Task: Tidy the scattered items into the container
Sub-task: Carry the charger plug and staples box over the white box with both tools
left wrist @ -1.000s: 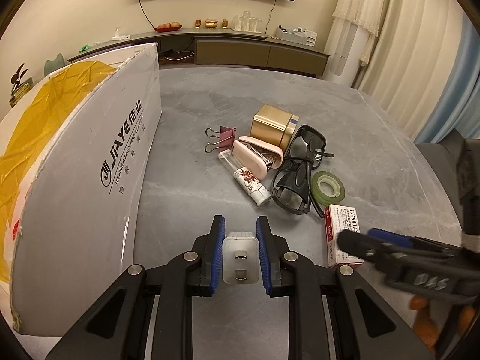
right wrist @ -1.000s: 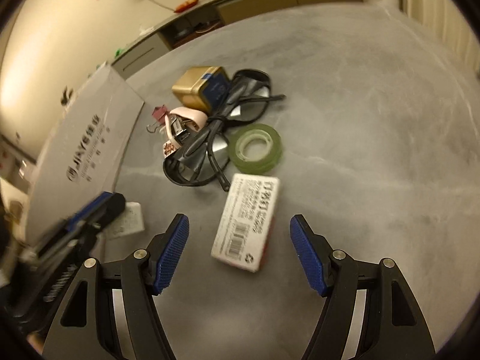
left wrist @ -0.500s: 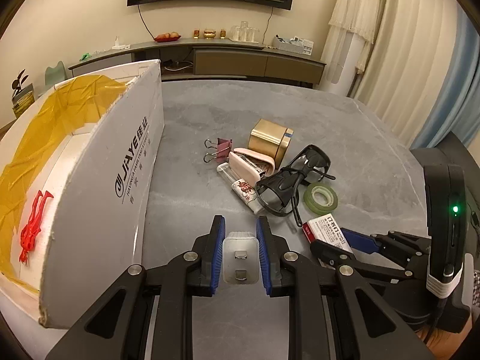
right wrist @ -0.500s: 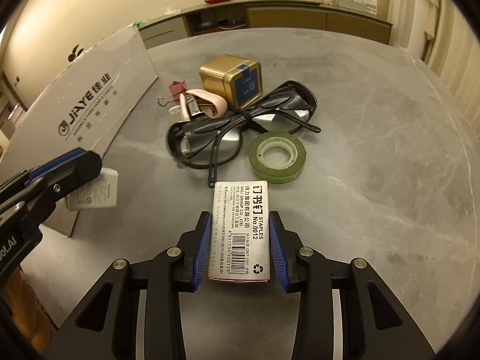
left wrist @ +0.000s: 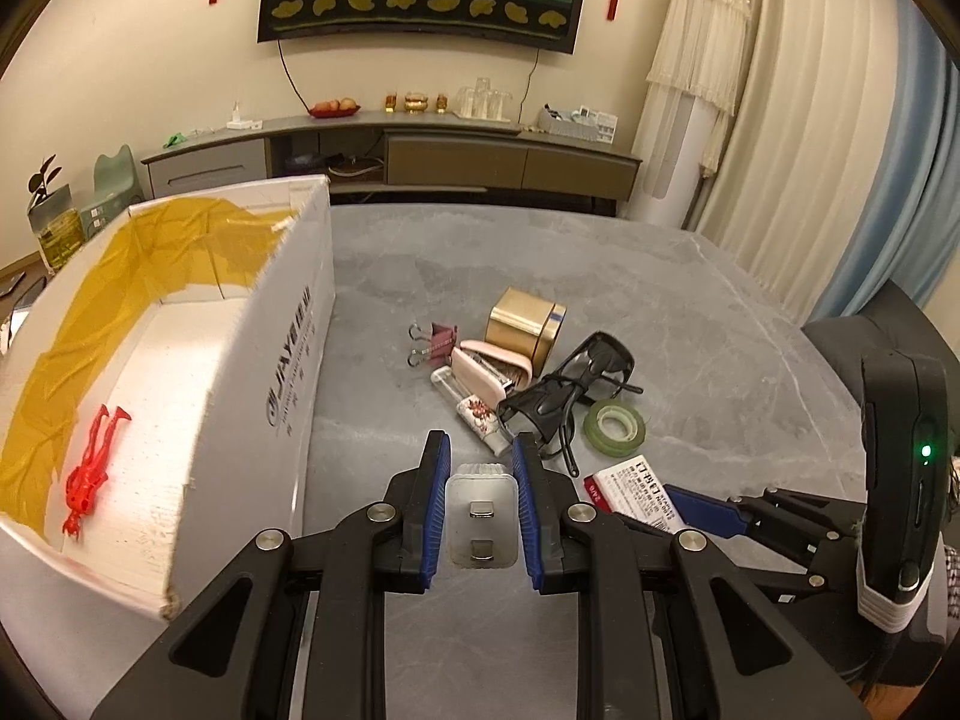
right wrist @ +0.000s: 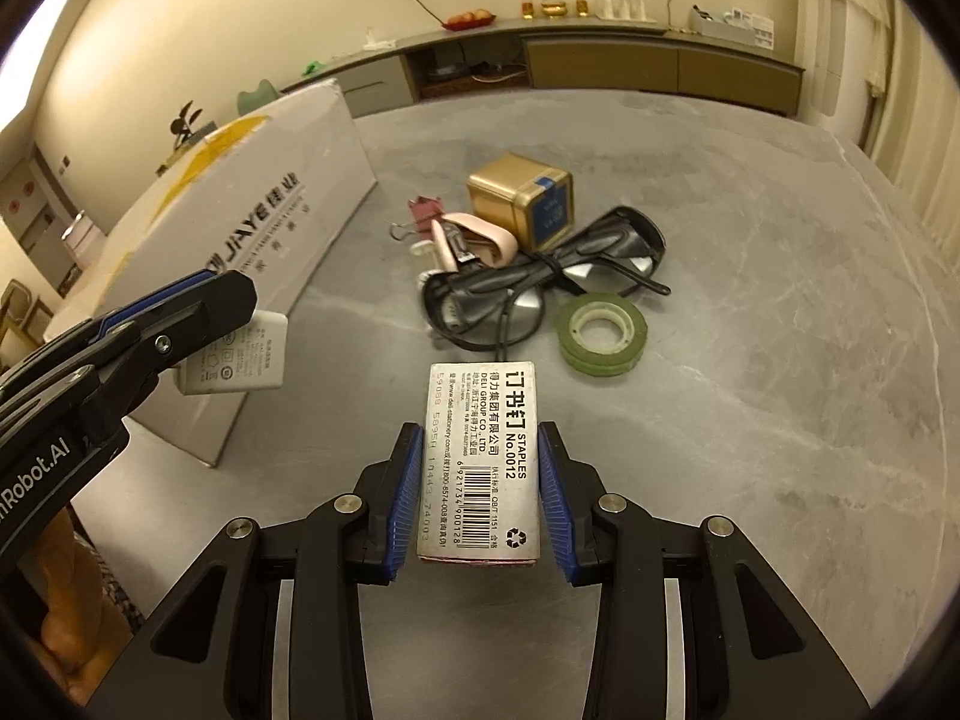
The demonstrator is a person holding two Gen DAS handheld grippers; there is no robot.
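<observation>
Staple box (right wrist: pixel 480 456) sits clamped in my right gripper (right wrist: pixel 479 495); my left gripper (left wrist: pixel 480 513) grips the charger plug (left wrist: pixel 482 521). Carry each above the carton (left wrist: pixel 252 396) wall, then release inside.

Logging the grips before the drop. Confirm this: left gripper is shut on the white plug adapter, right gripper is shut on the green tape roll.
Half wrong. The left gripper is shut on the white plug adapter, but the right gripper is shut on the white staples box. The right wrist view shows the green tape roll lying free on the grey table.
</observation>
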